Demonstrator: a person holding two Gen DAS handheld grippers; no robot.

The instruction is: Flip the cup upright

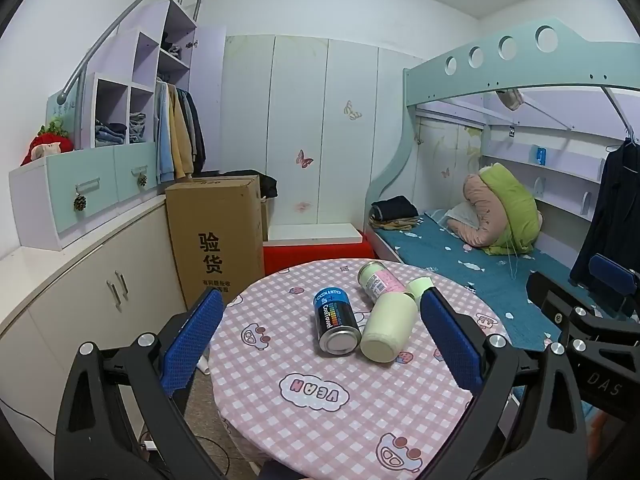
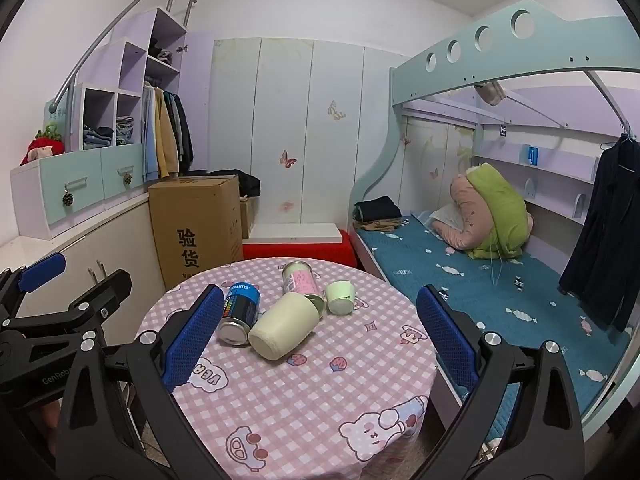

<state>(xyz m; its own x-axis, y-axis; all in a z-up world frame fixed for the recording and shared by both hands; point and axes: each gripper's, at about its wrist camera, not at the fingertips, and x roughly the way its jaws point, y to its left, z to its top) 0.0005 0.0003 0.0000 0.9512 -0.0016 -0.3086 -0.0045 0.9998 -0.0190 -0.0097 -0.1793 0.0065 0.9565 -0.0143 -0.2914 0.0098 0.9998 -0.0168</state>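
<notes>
A cream cup (image 1: pixel 389 328) (image 2: pixel 283 327) lies on its side on the round table (image 1: pixel 320 420) (image 2: pixel 320 392), base toward me. A small pale green cup (image 1: pixel 419 285) (image 2: pixel 340 297) sits just behind it, mouth down or tilted; I cannot tell which. A dark blue can (image 1: pixel 335 320) (image 2: pixel 239 312) and a pink-labelled can (image 1: pixel 378 280) (image 2: pixel 301 279) lie on their sides beside them. My left gripper (image 1: pixel 320 332) is open and empty, short of the cups. My right gripper (image 2: pixel 316 332) is open and empty, also short of them.
The table carries a pink checked cloth with cartoon prints. A cardboard box (image 1: pixel 216 236) and cabinets (image 1: pixel 80 280) stand to the left. A bunk bed (image 2: pixel 500 280) with blue bedding runs along the right. A red box (image 1: pixel 316 254) sits behind the table.
</notes>
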